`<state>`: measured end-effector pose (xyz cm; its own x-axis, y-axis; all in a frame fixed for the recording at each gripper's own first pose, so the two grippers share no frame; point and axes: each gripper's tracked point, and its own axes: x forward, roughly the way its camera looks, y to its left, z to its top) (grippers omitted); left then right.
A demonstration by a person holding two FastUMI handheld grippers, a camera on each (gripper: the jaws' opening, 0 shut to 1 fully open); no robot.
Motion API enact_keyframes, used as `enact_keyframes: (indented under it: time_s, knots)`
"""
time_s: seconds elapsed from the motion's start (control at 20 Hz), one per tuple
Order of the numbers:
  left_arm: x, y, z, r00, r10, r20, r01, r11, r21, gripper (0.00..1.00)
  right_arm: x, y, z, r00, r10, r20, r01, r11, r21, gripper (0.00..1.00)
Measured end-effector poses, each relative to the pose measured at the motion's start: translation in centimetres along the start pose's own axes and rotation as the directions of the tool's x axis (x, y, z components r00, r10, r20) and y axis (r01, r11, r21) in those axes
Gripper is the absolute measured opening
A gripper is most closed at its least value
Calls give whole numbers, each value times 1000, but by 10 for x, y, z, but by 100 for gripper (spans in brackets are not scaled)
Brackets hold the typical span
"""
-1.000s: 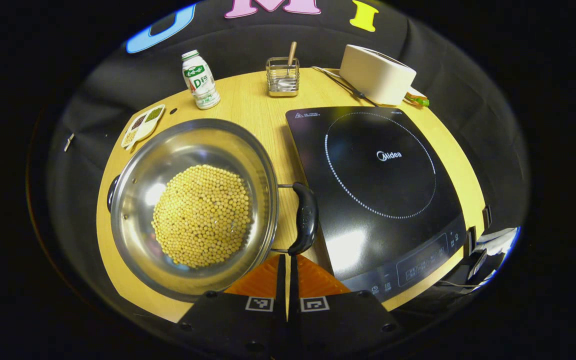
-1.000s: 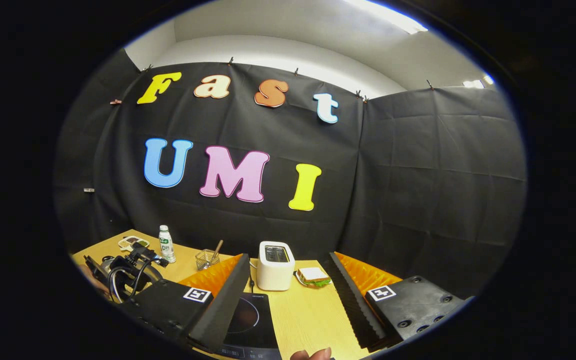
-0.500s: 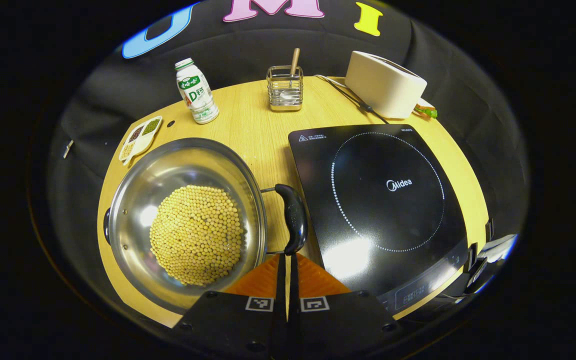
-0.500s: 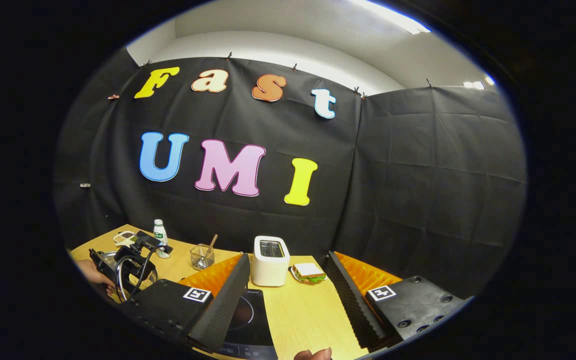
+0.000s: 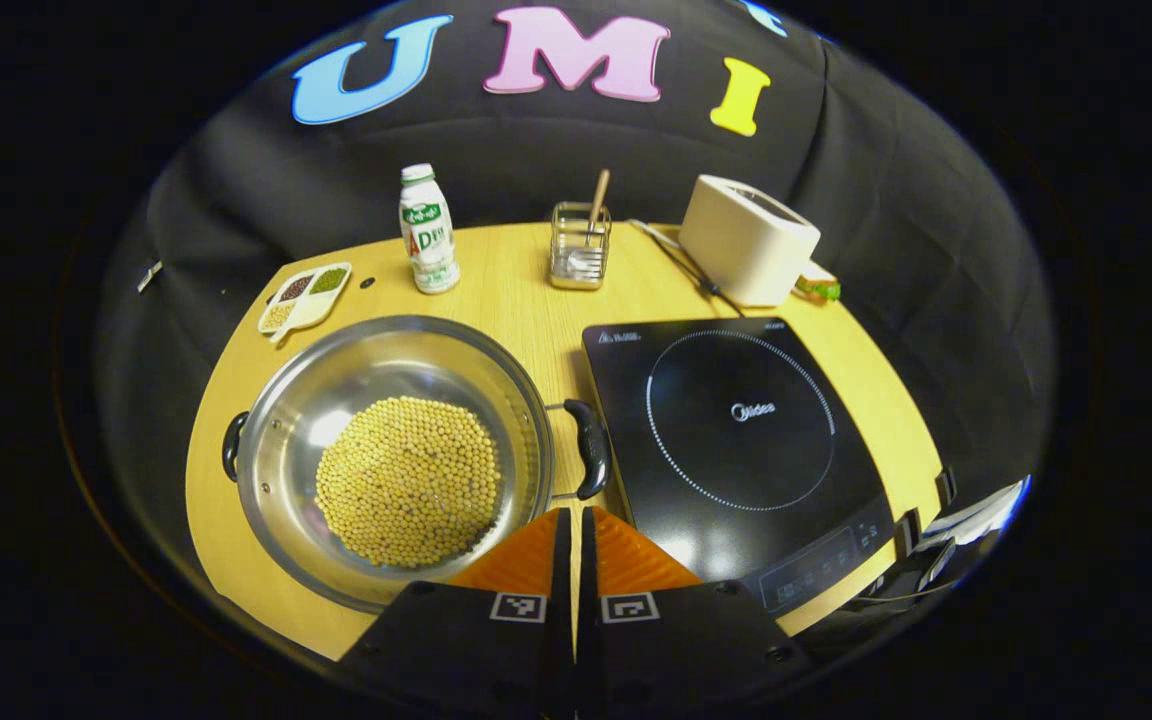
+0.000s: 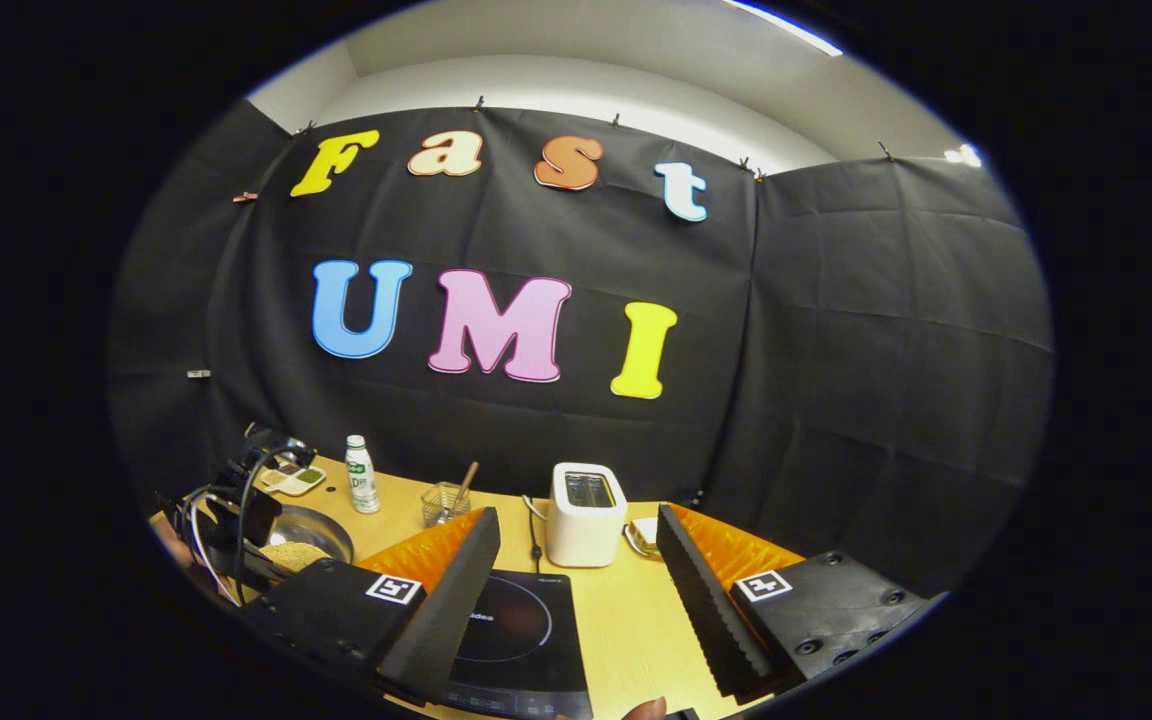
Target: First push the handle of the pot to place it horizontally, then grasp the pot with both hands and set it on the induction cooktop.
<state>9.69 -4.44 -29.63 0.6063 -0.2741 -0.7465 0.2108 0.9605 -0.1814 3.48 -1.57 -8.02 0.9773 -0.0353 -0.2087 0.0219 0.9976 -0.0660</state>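
A steel pot (image 5: 276,440) holding yellow beans stands on the wooden table (image 5: 516,300), left of the black induction cooktop (image 5: 736,440). Its two black handles lie left (image 5: 233,445) and right (image 5: 591,462), level with each other. My left gripper (image 5: 574,512) is shut with nothing in it, its tips just short of the right handle and apart from it. In the right gripper view, my right gripper (image 6: 576,520) hangs open above the table's near edge over the cooktop (image 6: 516,630). The pot (image 6: 321,532) lies far left there, partly hidden by the left gripper (image 6: 226,515).
Along the back of the table stand a small bottle (image 5: 428,243), a wire holder with a utensil (image 5: 581,260), a white toaster (image 5: 748,240) with its cord, and a sandwich (image 5: 816,290). A small divided dish (image 5: 304,298) lies behind the pot.
My left gripper has drawn back and up from the pot's right handle, which it was touching a second ago. The right gripper has turned slightly, bringing more of the cooktop and the pot into view.
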Motion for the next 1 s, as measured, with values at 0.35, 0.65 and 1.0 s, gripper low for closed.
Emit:
enact_keyframes:
  time_s: [0.35,0.65,1.0]
  knots:
    - [-48,79,29,973,94,210,-92,996,-18,73,31,77,-25,982,169,-86,-163,984,75,98]
    - [-67,167,29,957,180,227,-172,983,-57,94,55,140,-60,944,271,-185,-249,959,137,98]
    - [-57,253,14,968,190,163,-181,981,-65,94,83,202,-119,876,353,-330,-291,930,223,98]
